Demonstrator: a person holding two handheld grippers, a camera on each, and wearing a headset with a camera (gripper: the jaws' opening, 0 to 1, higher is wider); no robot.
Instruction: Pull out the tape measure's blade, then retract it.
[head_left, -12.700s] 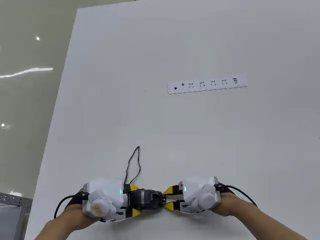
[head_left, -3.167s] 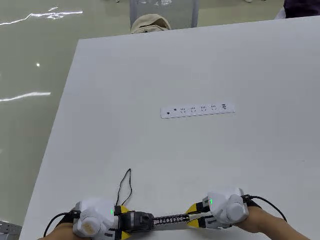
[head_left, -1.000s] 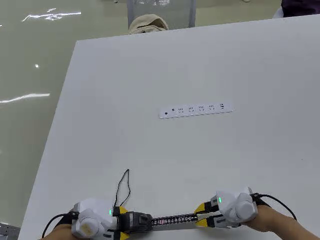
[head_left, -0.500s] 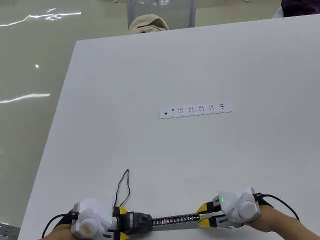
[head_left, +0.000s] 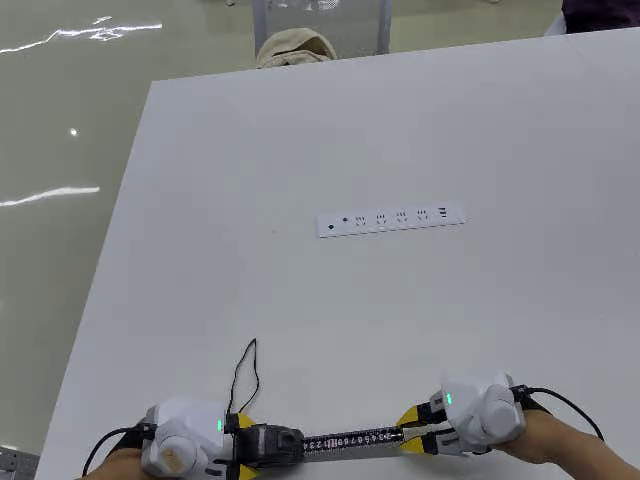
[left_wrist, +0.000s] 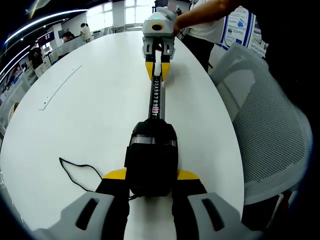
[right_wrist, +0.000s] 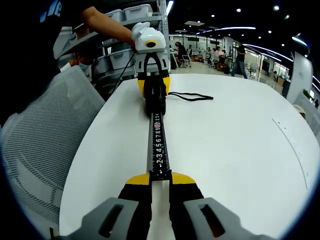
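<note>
The black tape measure case (head_left: 268, 444) (left_wrist: 151, 155) (right_wrist: 155, 95) lies near the table's front edge, clamped in my left gripper (head_left: 244, 445) (left_wrist: 150, 175). Its black blade with white numbers (head_left: 350, 440) (left_wrist: 156, 95) (right_wrist: 159, 142) stretches right across the table top. My right gripper (head_left: 412, 437) (right_wrist: 160, 178) is shut on the blade's tip, its yellow-tipped jaws pinching the end hook. A thin black wrist cord (head_left: 243, 372) (left_wrist: 75, 170) (right_wrist: 189, 95) trails from the case over the table.
A white power strip (head_left: 391, 219) (left_wrist: 60, 87) (right_wrist: 292, 145) lies mid-table, well beyond the grippers. The white table (head_left: 300, 150) drops off close to both hands at the front. A mesh chair (left_wrist: 260, 110) (right_wrist: 40, 125) stands at that edge.
My right gripper has drawn further right with the blade's tip, so more blade shows between the grippers. The left gripper and case have stayed put.
</note>
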